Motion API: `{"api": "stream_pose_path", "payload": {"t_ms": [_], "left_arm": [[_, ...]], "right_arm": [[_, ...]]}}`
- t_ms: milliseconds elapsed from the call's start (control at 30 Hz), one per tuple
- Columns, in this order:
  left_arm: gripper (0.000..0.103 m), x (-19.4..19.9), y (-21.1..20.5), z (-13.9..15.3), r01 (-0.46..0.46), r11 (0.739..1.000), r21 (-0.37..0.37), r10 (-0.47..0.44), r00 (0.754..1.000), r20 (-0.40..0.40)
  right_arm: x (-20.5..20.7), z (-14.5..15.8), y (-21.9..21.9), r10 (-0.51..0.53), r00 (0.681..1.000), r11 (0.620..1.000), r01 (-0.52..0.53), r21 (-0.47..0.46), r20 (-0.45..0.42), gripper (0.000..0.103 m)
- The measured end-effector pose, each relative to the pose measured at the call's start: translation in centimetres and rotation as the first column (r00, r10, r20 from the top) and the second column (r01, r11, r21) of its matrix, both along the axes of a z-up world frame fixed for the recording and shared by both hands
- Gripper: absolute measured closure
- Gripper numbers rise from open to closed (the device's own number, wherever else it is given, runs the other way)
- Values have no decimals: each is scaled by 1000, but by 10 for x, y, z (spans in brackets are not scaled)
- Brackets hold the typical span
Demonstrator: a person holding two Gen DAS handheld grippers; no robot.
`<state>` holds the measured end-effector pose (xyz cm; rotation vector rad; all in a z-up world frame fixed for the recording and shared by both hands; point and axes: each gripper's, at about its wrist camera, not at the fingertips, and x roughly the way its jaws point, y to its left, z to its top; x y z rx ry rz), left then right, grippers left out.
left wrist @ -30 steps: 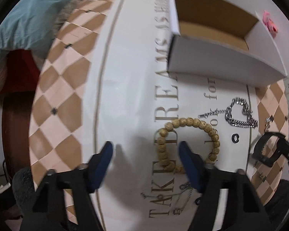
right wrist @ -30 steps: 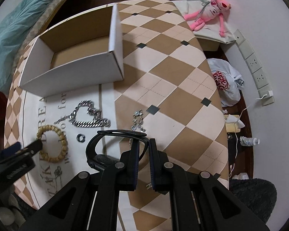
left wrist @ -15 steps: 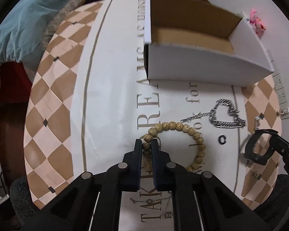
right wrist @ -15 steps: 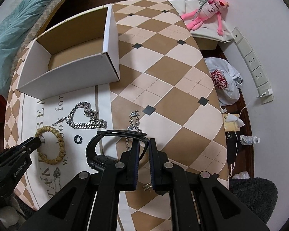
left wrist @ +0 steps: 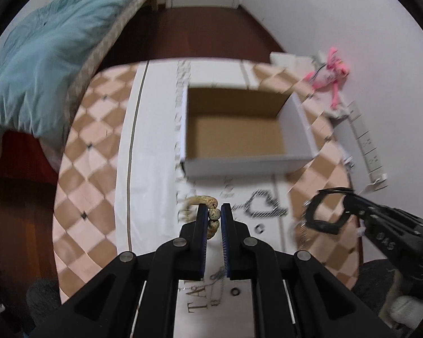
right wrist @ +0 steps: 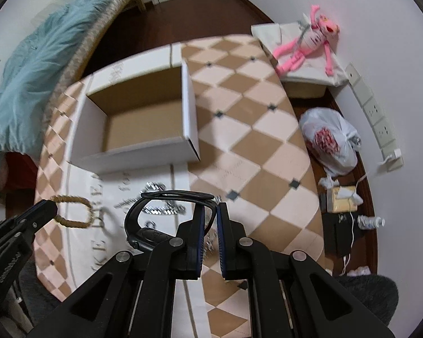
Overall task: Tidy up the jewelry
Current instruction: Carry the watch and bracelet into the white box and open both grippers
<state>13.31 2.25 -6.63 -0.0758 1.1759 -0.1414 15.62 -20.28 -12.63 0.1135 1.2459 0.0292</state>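
My left gripper [left wrist: 213, 206] is shut on a tan beaded bracelet [left wrist: 200, 199], which hangs lifted above the white printed cloth [left wrist: 152, 186]. In the right wrist view the bracelet [right wrist: 70, 197] dangles as a loop from the left gripper [right wrist: 52, 209]. My right gripper [right wrist: 210, 211] is shut on the strap of a black watch [right wrist: 148, 235], also off the table. The left wrist view shows the watch [left wrist: 323, 226] at the right gripper's tip [left wrist: 348, 197]. A silver chain [left wrist: 263, 204] and a small dark ring [left wrist: 259, 227] lie on the cloth. An open white cardboard box [left wrist: 239, 166] stands beyond them.
The round table carries a tan and cream checked cloth [right wrist: 248, 129]. A thin necklace [left wrist: 217, 276] and another ring [left wrist: 234, 291] lie near its front. A bed with a teal blanket [left wrist: 42, 64] is at the left; a pink plush toy [right wrist: 307, 45] and a plastic bag [right wrist: 330, 140] sit by the right wall.
The left gripper shut on the beaded bracelet and rose with it. The right gripper also rose, still holding the black watch. The table now looks farther away and the box interior shows.
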Motion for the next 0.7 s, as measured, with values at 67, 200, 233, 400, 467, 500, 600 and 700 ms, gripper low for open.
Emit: {"api": "stream_pose_path", "payload": {"t_ms": [67,200,233,400,467,500,600,700], "left_arm": [[96,14,-11,12,6,1000,-15,-5,1000,21],[96,40,-13,25,17,999,-32,-15,999,42],[96,45,-13,25,16,999,-38,-14,999,41],[96,82,-12,21,13,998,-56,-12,1000,19],[96,95,-11,17,13,998,-63,-13,1000,2],[96,102,-9,14,6,998,-70,-7,1000,-8],[96,117,-7,8,6,997,-74,-8,1000,-26],[96,129,-7,1,9,996,-93,-14,998,-59]], "right_arm": [[9,11,2,9,1000,1000,-9,5,23,94],[36,26,10,34,997,999,-33,-17,63,94],[43,27,12,42,997,999,-41,-20,66,94],[83,23,23,77,996,997,-76,-24,51,94],[99,15,27,91,995,996,-91,-22,27,94],[105,11,29,95,995,995,-94,-21,16,94],[121,-1,35,113,993,993,-113,-21,-15,94],[133,-12,41,129,991,991,-130,-22,-41,94]]}}
